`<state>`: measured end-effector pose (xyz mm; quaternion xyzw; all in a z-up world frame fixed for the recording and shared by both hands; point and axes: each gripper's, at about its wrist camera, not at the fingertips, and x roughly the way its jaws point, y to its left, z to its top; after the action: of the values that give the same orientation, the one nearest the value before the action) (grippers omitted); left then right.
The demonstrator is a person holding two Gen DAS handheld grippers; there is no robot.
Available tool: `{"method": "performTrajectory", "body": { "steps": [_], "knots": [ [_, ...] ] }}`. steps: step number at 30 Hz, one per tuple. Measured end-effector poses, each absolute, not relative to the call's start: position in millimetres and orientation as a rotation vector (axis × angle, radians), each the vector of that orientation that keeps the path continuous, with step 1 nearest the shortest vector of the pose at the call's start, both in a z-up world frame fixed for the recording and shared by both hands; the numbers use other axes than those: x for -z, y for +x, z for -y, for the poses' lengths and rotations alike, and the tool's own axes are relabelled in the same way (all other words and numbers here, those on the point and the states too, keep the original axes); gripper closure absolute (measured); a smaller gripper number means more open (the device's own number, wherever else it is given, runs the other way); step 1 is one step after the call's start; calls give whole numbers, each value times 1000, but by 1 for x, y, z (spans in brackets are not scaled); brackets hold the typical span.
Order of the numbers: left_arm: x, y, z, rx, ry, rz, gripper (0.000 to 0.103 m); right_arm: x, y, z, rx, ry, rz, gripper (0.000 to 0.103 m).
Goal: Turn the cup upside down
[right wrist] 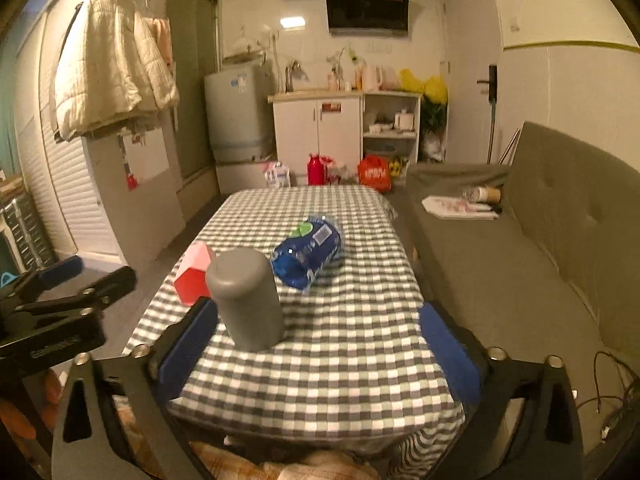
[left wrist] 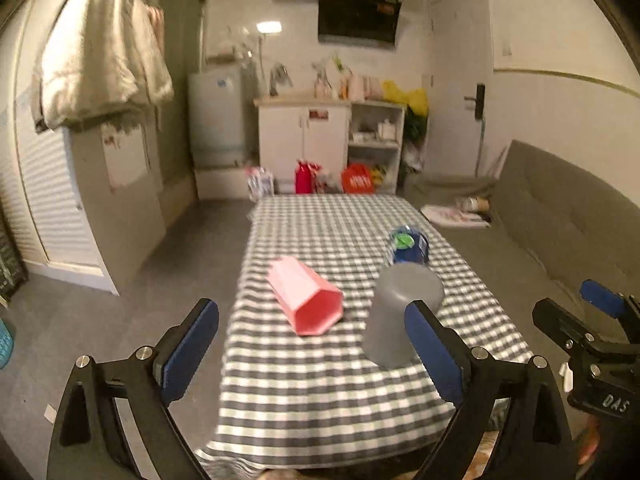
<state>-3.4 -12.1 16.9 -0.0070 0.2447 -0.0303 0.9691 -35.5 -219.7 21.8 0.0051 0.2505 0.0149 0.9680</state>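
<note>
A grey cup [left wrist: 402, 312] stands upside down, base up, on the checkered table [left wrist: 320, 392]; it also shows in the right wrist view [right wrist: 248, 298]. A pink faceted cup [left wrist: 306, 300] lies on its side, mouth toward me, left of the grey cup; only part of it shows behind the grey cup in the right wrist view [right wrist: 192, 276]. My left gripper [left wrist: 312, 344] is open and empty, hovering above the table's near end. My right gripper [right wrist: 316, 344] is open and empty, the grey cup near its left finger [right wrist: 188, 348].
A blue plastic-wrapped pack [right wrist: 308, 250] lies behind the cups. A grey sofa [right wrist: 540, 260] runs along the table's right side. Bags and a red bottle [right wrist: 315, 170] stand on the floor beyond the table. The right gripper shows at the edge of the left view [left wrist: 592, 332].
</note>
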Motion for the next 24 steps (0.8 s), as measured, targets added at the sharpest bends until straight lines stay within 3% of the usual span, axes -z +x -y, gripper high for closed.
{"method": "performTrajectory", "body": {
  "steps": [2, 13, 24],
  "knots": [
    [-16, -8, 8, 55, -26, -460, 0, -20, -36, 217, -19, -1, -482, 0],
    [-2, -34, 2, 40, -24, -370, 0, -1, -45, 209, -45, -21, -442, 0],
    [-1, -34, 1, 28, -31, -389, 0, -4, -50, 214, -36, -1, -420, 0]
  ]
}}
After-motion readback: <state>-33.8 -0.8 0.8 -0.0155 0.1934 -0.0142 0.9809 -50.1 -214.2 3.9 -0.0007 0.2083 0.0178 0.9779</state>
